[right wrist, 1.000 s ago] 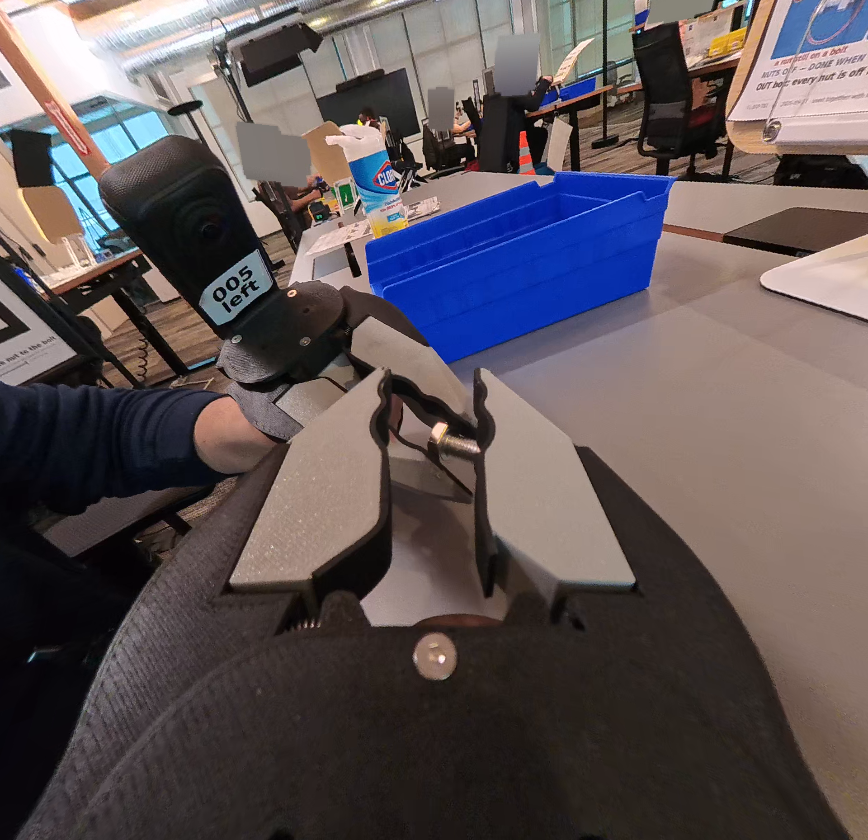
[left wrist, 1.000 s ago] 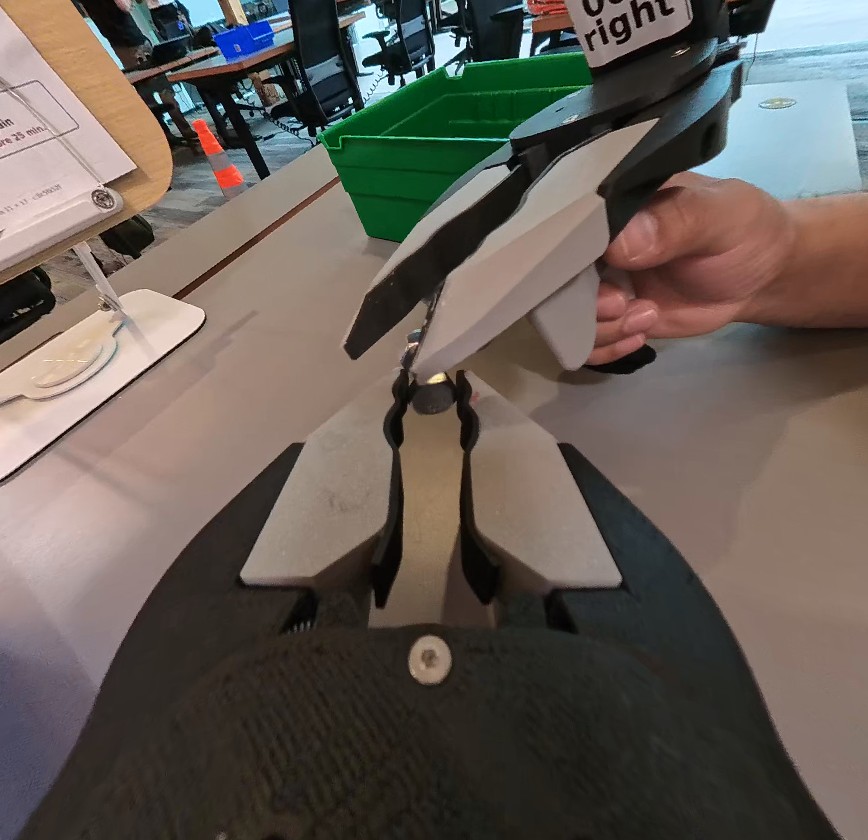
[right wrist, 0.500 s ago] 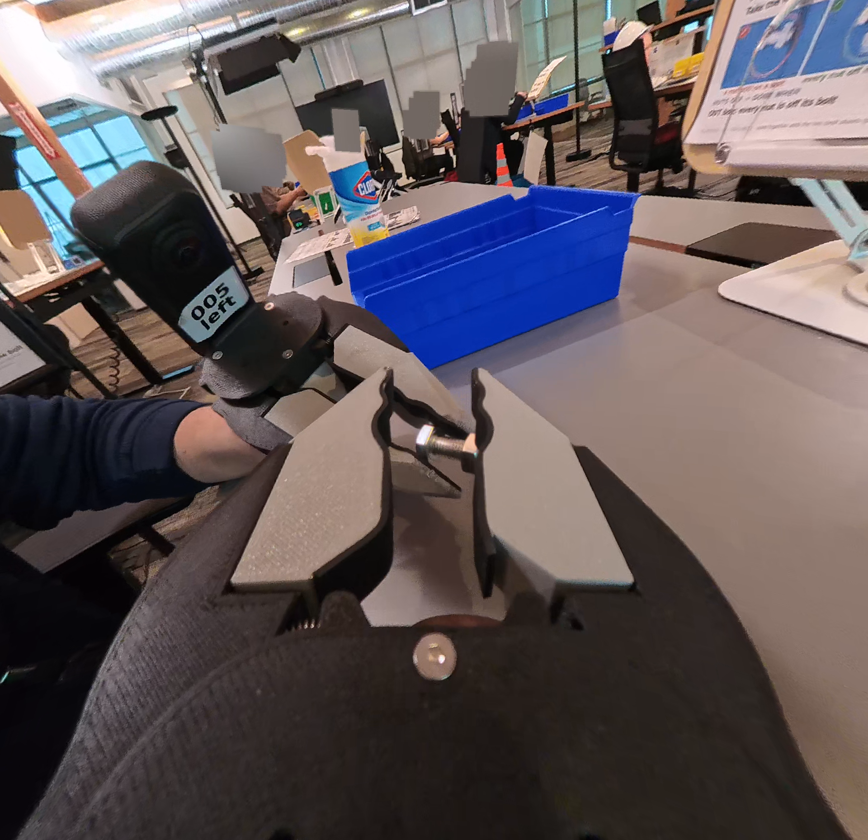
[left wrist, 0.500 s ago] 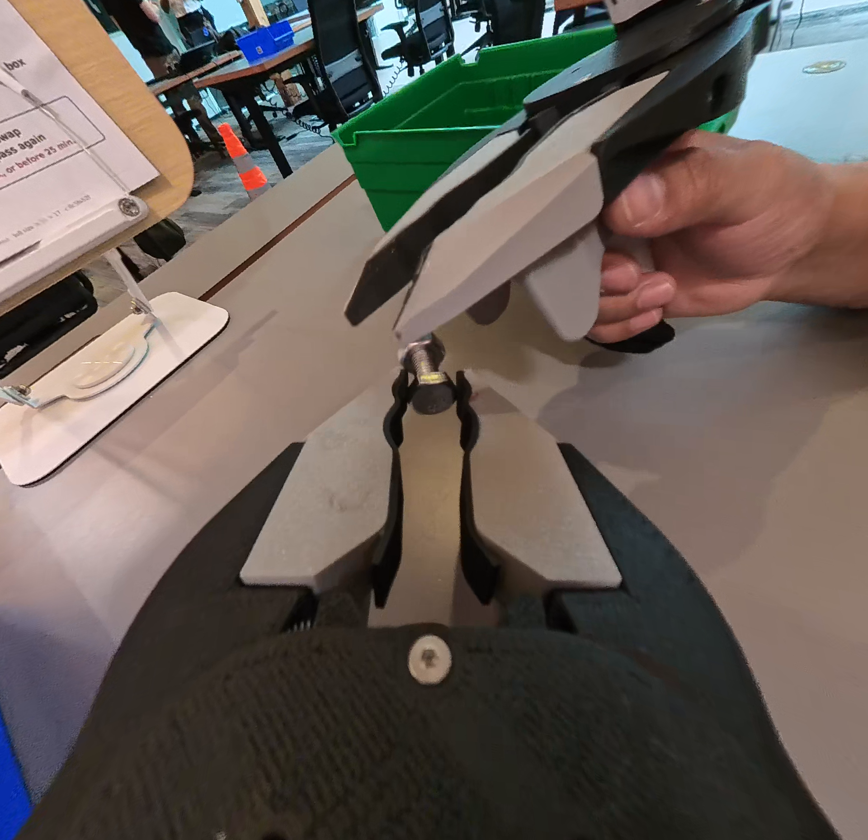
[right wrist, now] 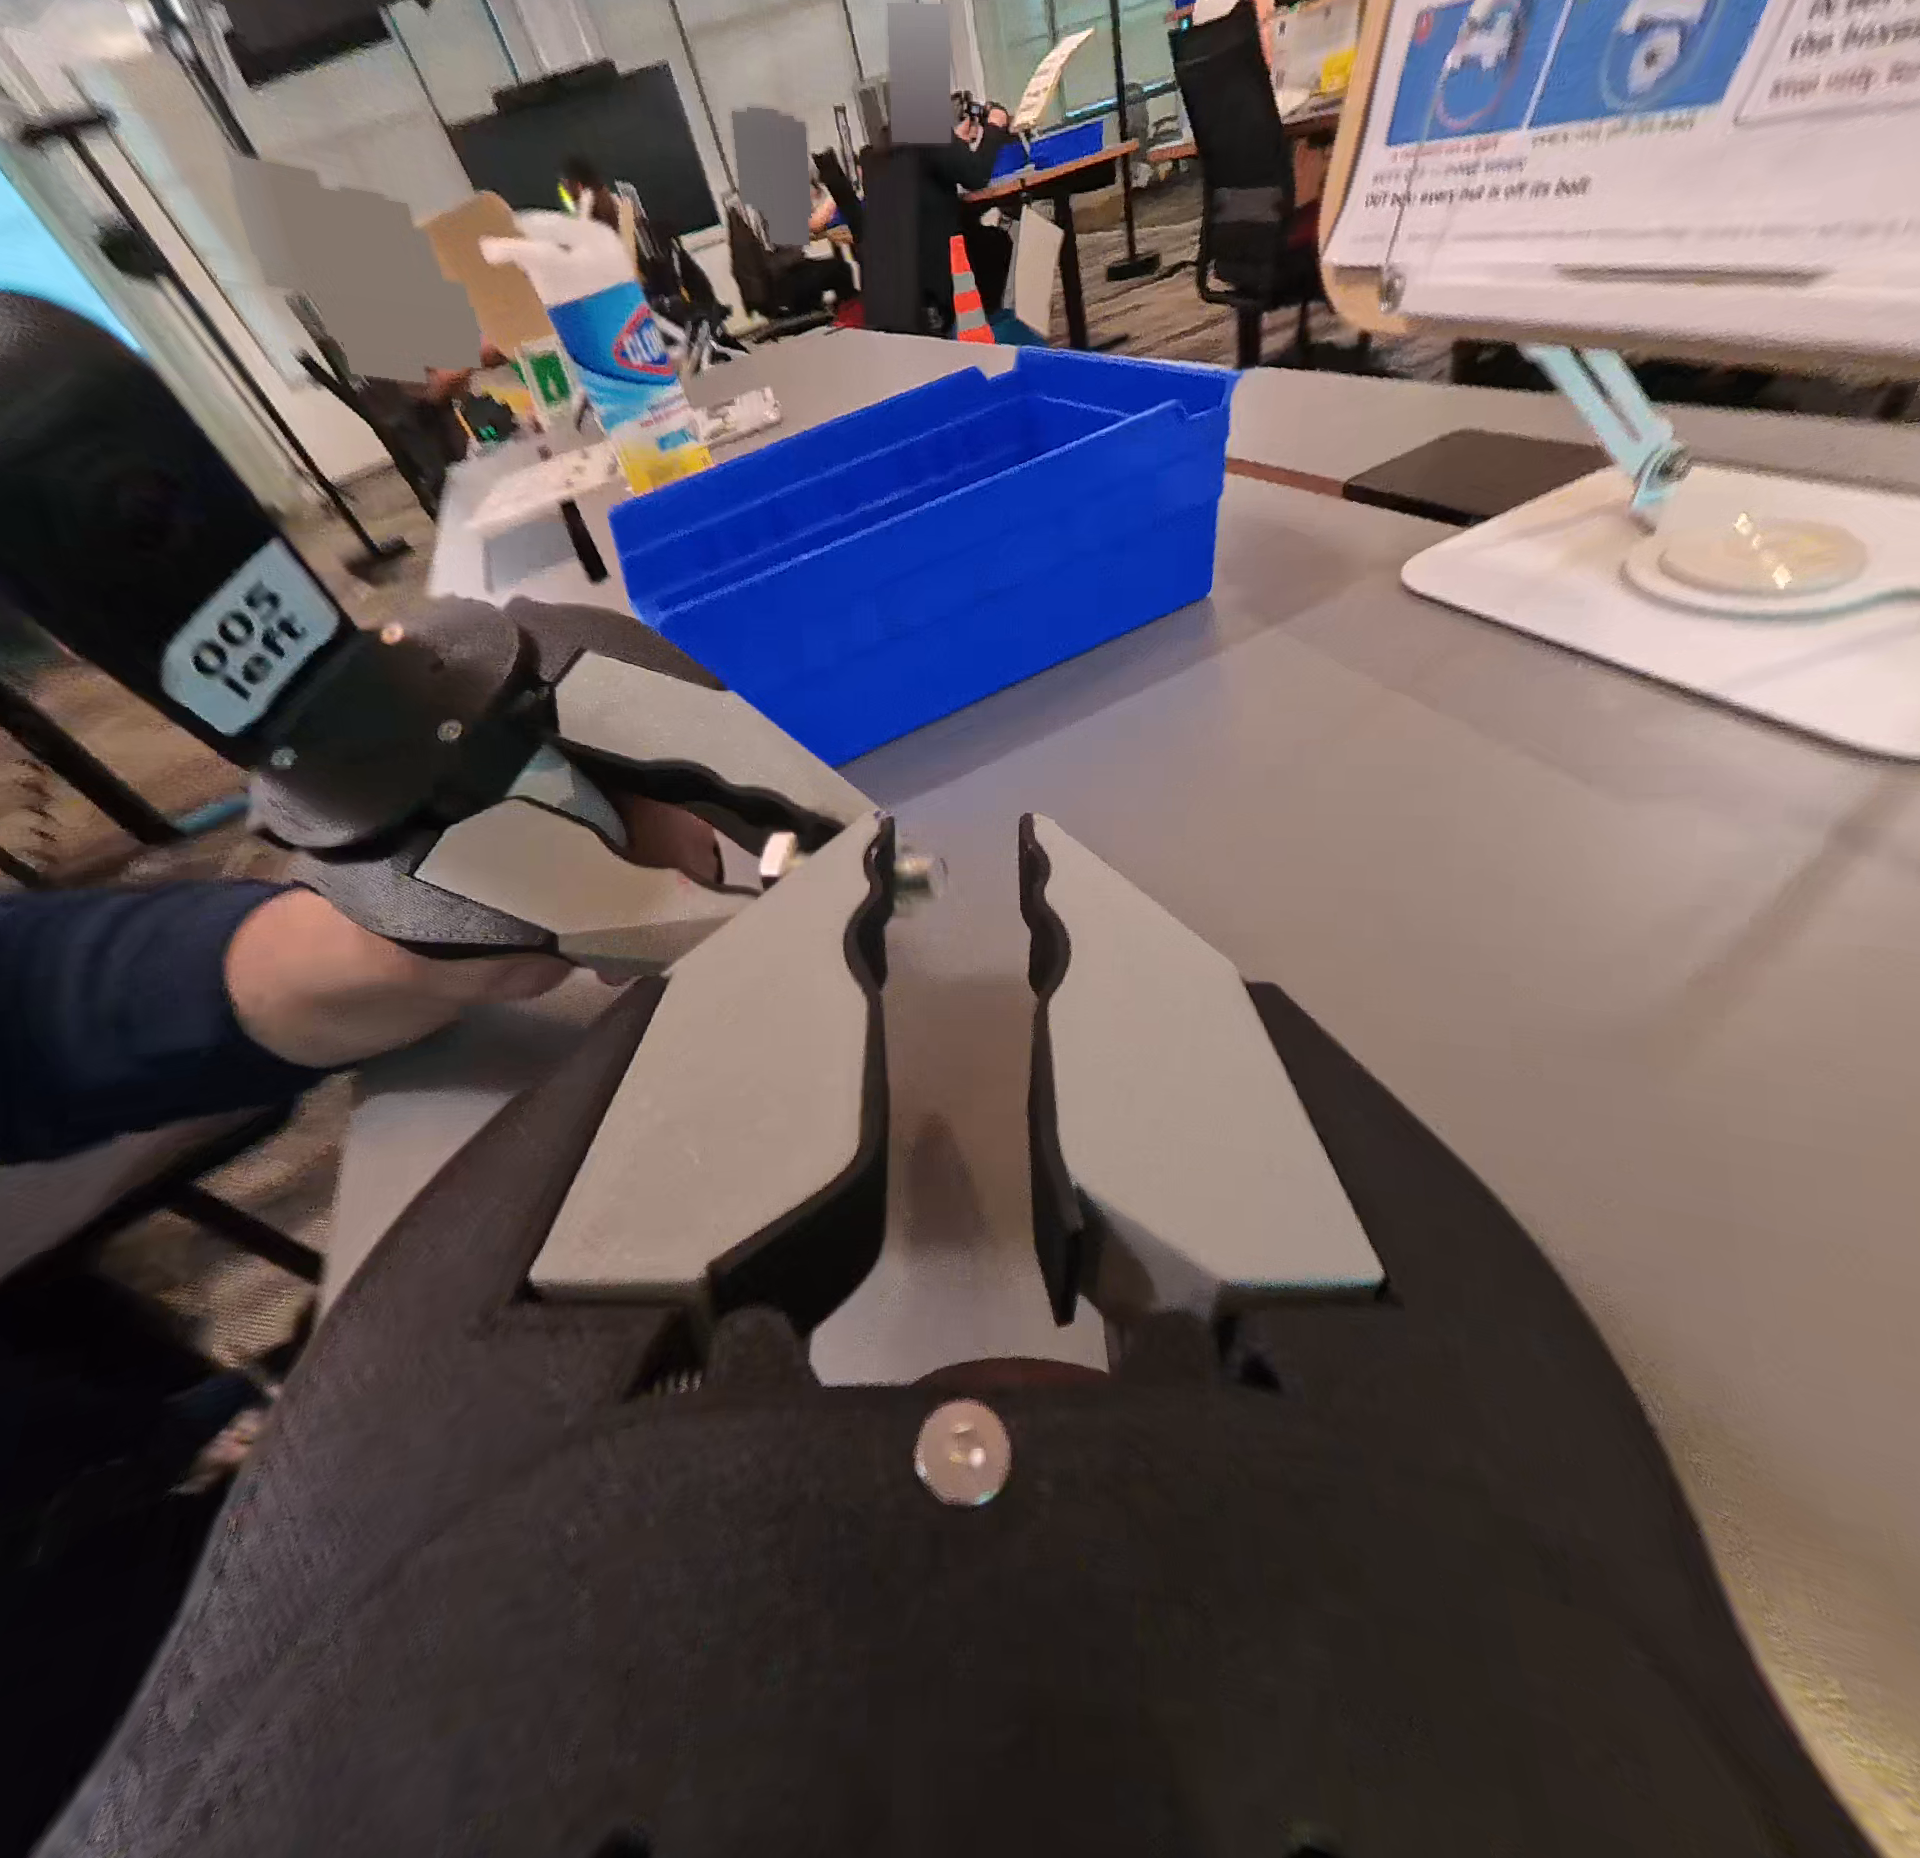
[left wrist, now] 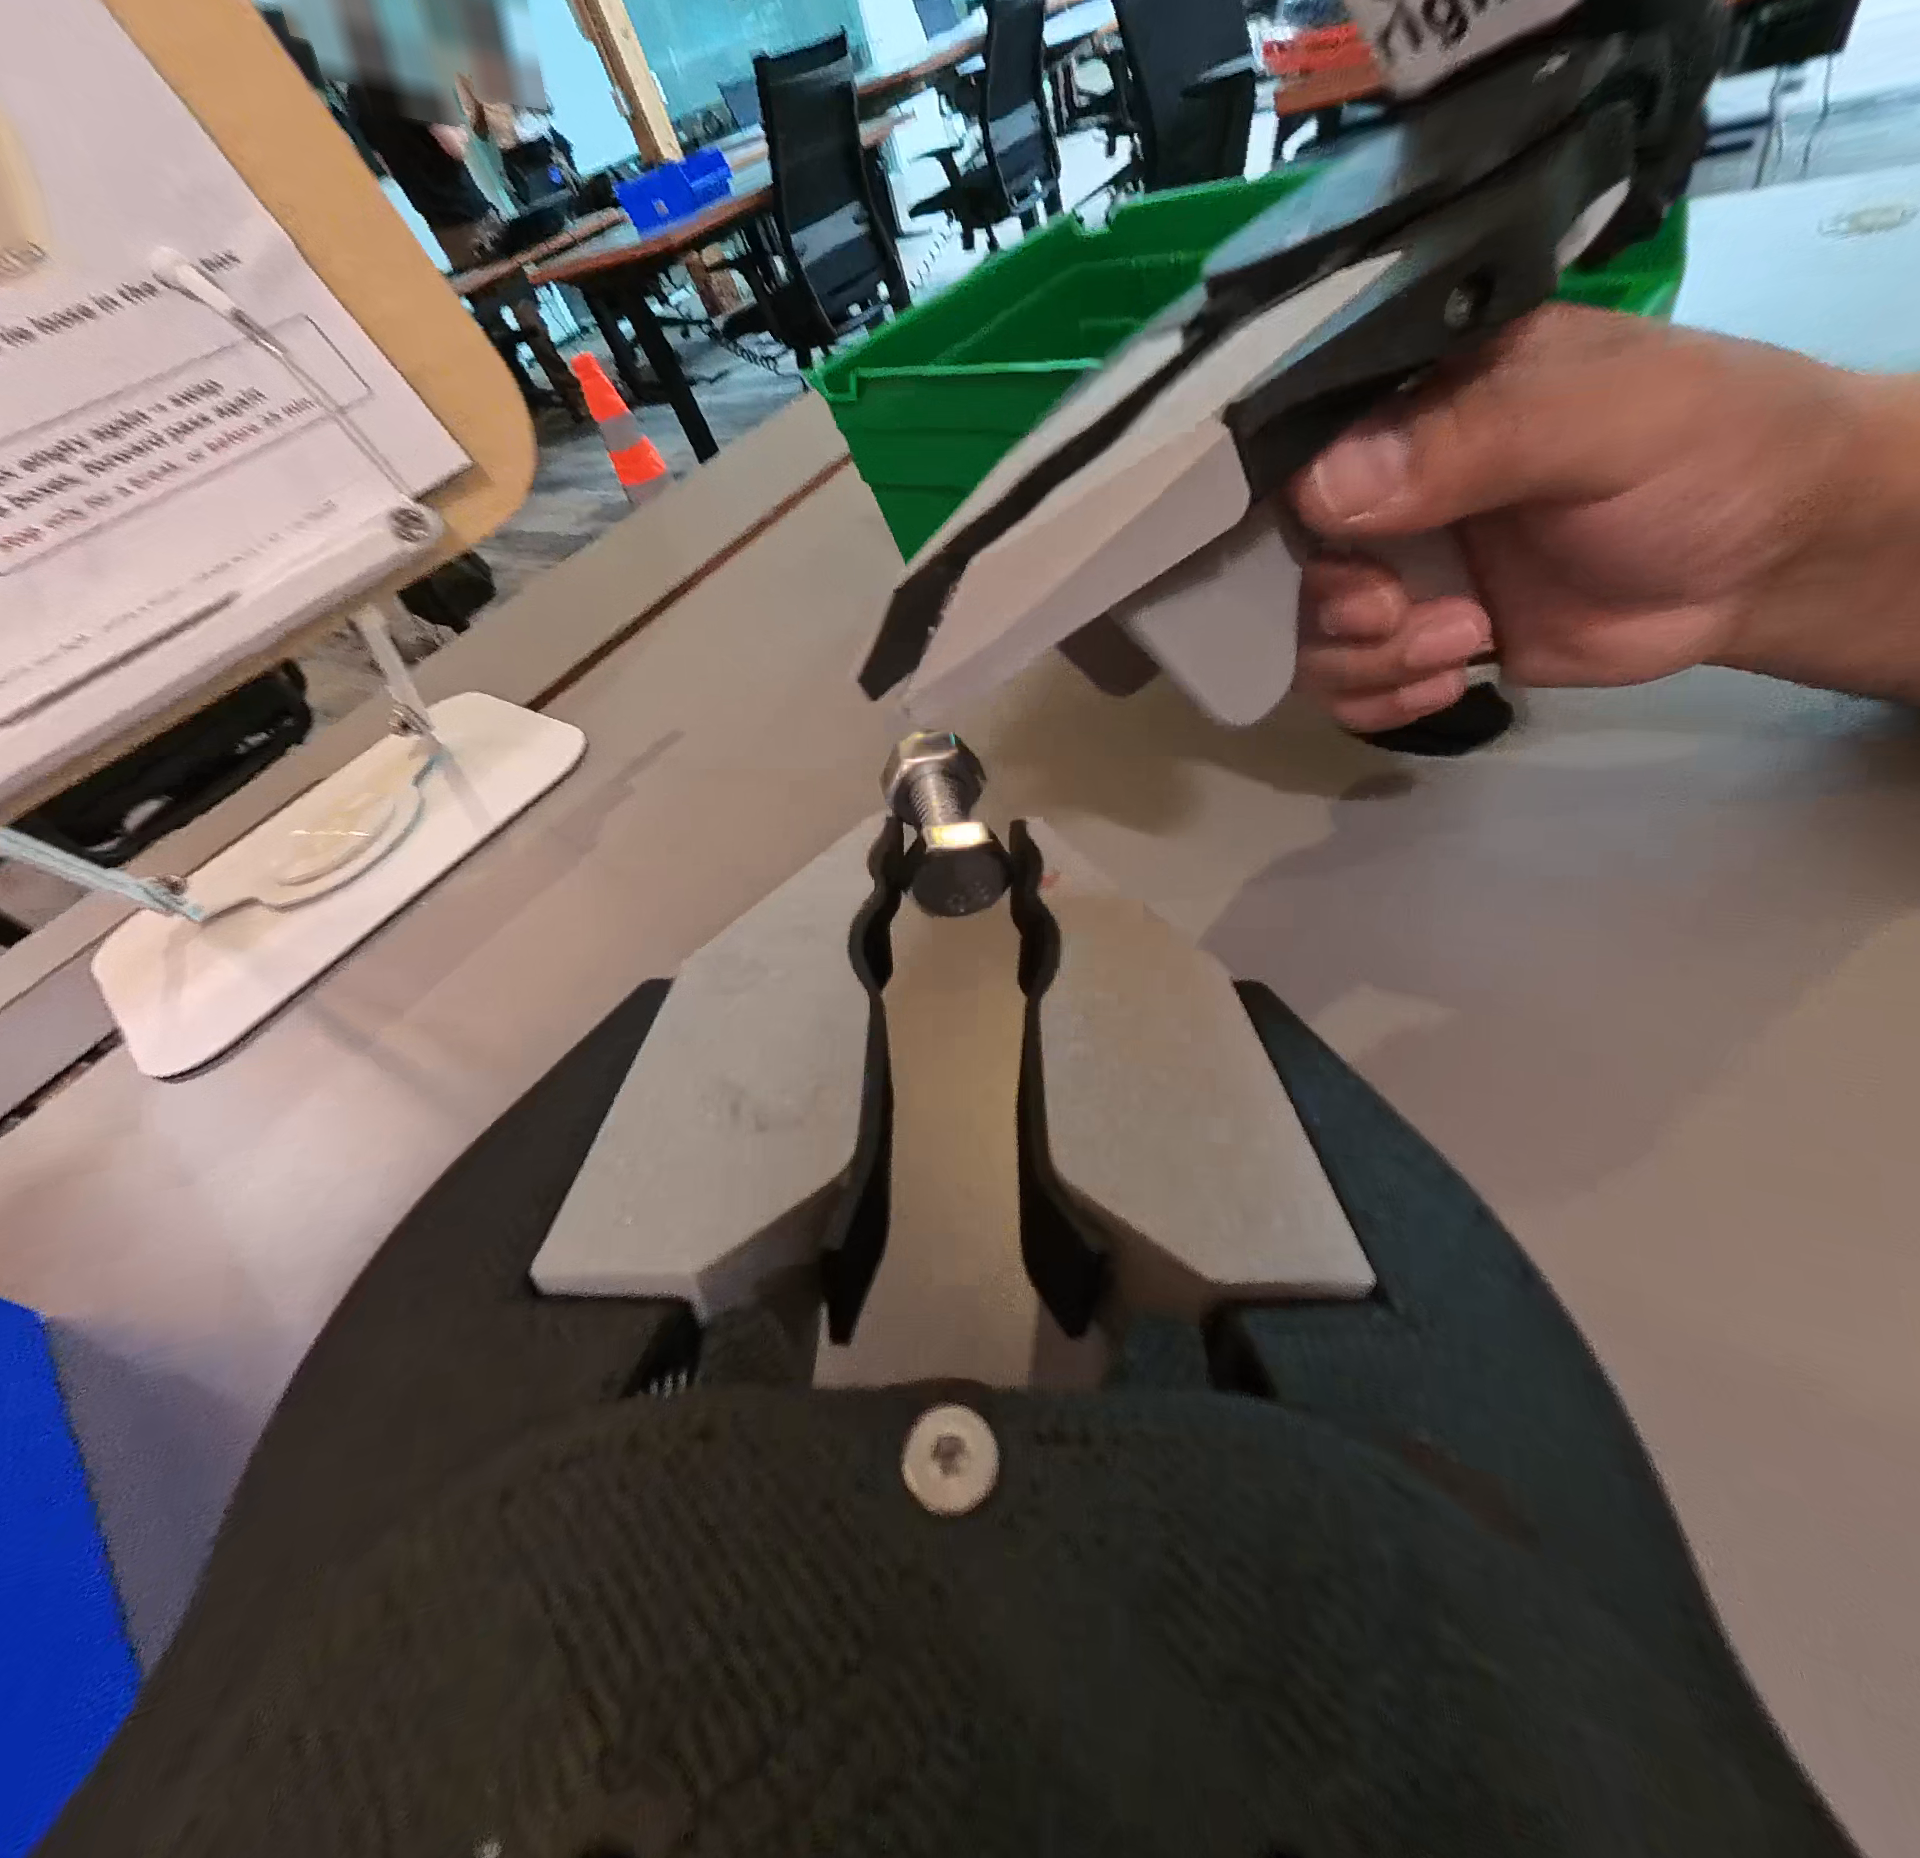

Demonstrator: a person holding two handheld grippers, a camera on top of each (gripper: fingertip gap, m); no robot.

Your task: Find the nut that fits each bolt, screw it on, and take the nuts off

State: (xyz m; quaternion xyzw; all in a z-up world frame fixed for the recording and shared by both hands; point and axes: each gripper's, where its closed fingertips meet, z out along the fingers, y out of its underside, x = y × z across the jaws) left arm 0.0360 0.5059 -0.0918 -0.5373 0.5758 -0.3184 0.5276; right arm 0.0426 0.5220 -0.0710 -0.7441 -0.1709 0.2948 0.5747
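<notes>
My left gripper (left wrist: 951, 852) is shut on the hex head of a steel bolt (left wrist: 951, 878). The bolt's threaded shank points away from me, with a nut (left wrist: 932, 766) on its far end. My right gripper (left wrist: 899, 678) hovers just above and beyond the nut, apart from it. In the right wrist view the right gripper (right wrist: 954, 873) has its fingers a little apart with nothing between them. There the nut (right wrist: 920, 873) shows just past the left fingertip. The left gripper (right wrist: 810, 834) comes in from the left.
A green bin (left wrist: 987, 374) stands behind the right gripper. A blue bin (right wrist: 935, 582) stands behind the left gripper. A sign stand with a white base (left wrist: 343, 852) is on the table at the left. A wipes canister (right wrist: 623, 374) and a black pad (right wrist: 1455, 478) lie farther back. My two grippers' fingertips are within a few centimetres of each other.
The right gripper has come off the bolt and lifted away up and to the right. Its jaws have narrowed. The nut stays on the bolt's end in the left gripper.
</notes>
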